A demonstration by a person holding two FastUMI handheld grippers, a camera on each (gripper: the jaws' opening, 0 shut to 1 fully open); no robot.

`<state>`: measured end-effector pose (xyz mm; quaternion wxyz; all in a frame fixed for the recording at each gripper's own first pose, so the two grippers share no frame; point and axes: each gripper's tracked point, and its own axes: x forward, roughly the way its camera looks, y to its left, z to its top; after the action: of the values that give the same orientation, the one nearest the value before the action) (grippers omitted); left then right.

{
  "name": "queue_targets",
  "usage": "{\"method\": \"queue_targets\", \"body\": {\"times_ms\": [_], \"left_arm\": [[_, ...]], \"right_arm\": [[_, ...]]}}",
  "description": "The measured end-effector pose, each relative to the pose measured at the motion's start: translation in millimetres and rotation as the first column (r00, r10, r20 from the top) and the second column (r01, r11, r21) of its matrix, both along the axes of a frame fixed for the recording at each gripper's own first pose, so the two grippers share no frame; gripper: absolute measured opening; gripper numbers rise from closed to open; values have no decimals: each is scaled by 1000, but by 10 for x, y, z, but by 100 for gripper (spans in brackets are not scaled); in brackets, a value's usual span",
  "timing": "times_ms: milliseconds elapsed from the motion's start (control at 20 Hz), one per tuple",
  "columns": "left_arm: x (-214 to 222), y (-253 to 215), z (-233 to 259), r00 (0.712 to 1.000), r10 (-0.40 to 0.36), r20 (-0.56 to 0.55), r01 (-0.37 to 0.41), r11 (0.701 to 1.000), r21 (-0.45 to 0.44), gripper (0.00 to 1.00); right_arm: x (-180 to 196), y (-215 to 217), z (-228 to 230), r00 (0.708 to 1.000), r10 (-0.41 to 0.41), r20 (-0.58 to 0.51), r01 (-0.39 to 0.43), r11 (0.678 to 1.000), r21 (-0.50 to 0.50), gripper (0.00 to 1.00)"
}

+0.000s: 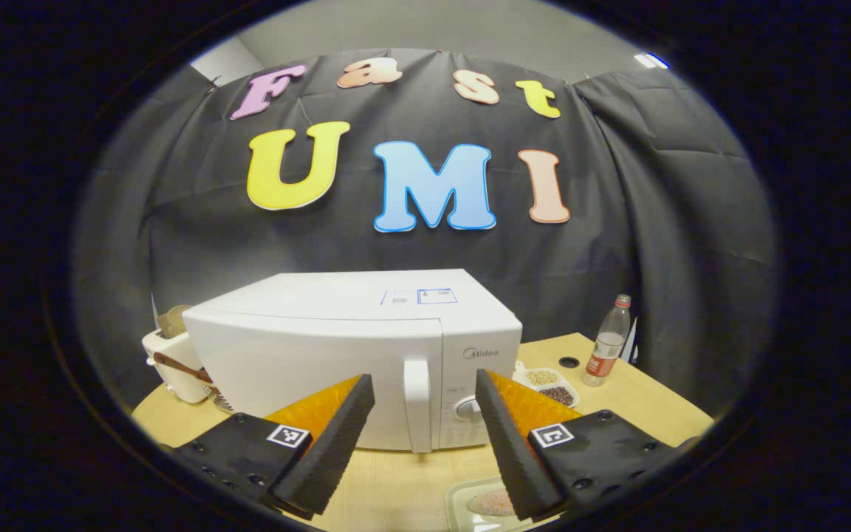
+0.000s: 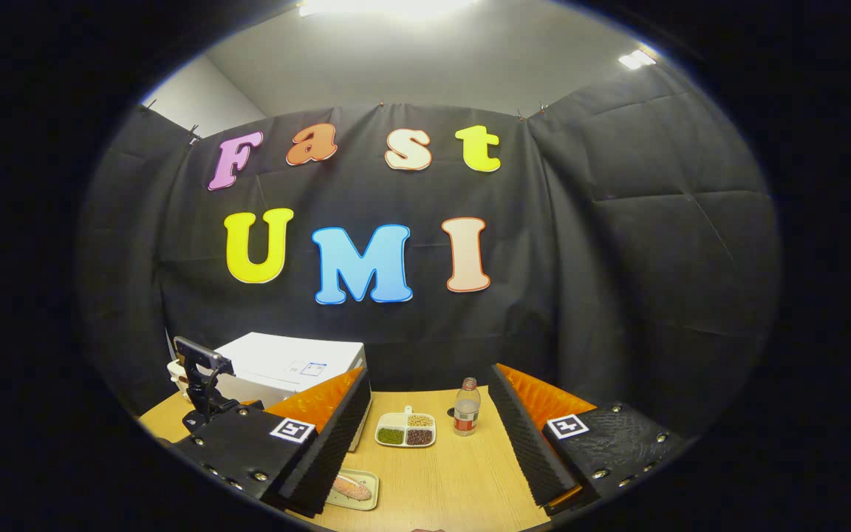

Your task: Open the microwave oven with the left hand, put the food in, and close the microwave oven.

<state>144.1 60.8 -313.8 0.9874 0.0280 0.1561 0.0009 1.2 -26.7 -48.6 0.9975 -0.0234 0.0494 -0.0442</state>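
A white microwave oven (image 1: 337, 347) stands on the wooden table (image 1: 403, 480) with its door shut and a vertical white handle (image 1: 417, 403) at the door's right edge. My left gripper (image 1: 425, 406) is open in front of that handle, a short way off. Food, a pinkish piece, lies on a pale tray (image 1: 470, 510) at the lower edge; the same tray (image 2: 353, 489) lies near the left finger in the right gripper view. My right gripper (image 2: 429, 410) is open above the table with nothing between its fingers. In that view the microwave (image 2: 285, 369) is at the left, and part of the other gripper (image 2: 200, 384) rises before it.
A divided dish of beans (image 2: 405, 430) and a plastic bottle with a red label (image 2: 466, 408) stand right of the microwave. A white holder with utensils (image 1: 174, 355) stands at its left. Black cloth walls close the back and sides.
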Motion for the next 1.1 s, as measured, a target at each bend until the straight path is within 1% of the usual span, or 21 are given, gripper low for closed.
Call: {"method": "queue_targets", "body": {"times_ms": [150, 200, 300, 350, 400, 450, 500, 600, 650, 700, 750, 850, 1000, 1100], "left_arm": [[152, 36, -179, 1000, -5, -20, 5, 1000, -6, 93], [203, 72, -246, 1000, -2, -25, 2, 1000, -6, 88], [277, 161, -392, 998, 18, -56, -19, 1000, -19, 95], [315, 205, -445, 997, 30, -69, -31, 999, -24, 92], [346, 241, -489, 996, 39, -75, -41, 999, -25, 92], [379, 259, -517, 996, 40, -78, -42, 999, -25, 95], [410, 249, -567, 996, 37, -85, -39, 999, -23, 88], [445, 245, -593, 995, 28, -94, -29, 1000, -11, 87], [444, 250, -621, 994, 28, -103, -30, 1000, -10, 80], [434, 185, -690, 992, 7, -123, -10, 1000, -26, 78], [416, 74, -706, 990, -32, -141, 25, 998, -51, 66], [435, 78, -695, 989, -32, -142, 31, 999, -7, 36], [410, 89, -709, 988, -21, -151, 17, 999, -27, 26], [394, 78, -685, 987, -20, -157, 18, 1000, -13, 18]], "right_arm": [[14, 19, -36, 1000, -17, -16, 17, 1000, 13, 98], [19, 28, -39, 1000, -21, -20, 21, 1000, 10, 98], [26, 29, -75, 999, -30, -32, 30, 1000, -2, 98], [9, 40, -93, 999, -31, -39, 31, 1000, -5, 98], [0, 52, -112, 998, -33, -48, 33, 999, -7, 98], [-3, 54, -145, 998, -36, -57, 35, 999, -6, 98], [0, 61, -149, 997, -37, -62, 37, 999, -5, 98], [13, 53, -161, 997, -47, -68, 47, 999, 2, 98], [8, 59, -178, 996, -49, -71, 50, 999, 9, 98], [19, 55, -189, 996, -51, -75, 53, 999, 14, 98], [24, 53, -201, 996, -52, -78, 54, 998, 20, 98], [23, 50, -217, 995, -50, -84, 52, 998, 28, 98], [28, 27, -212, 995, -50, -82, 53, 998, 35, 98], [27, 25, -220, 996, -46, -82, 49, 998, 38, 98]]}}
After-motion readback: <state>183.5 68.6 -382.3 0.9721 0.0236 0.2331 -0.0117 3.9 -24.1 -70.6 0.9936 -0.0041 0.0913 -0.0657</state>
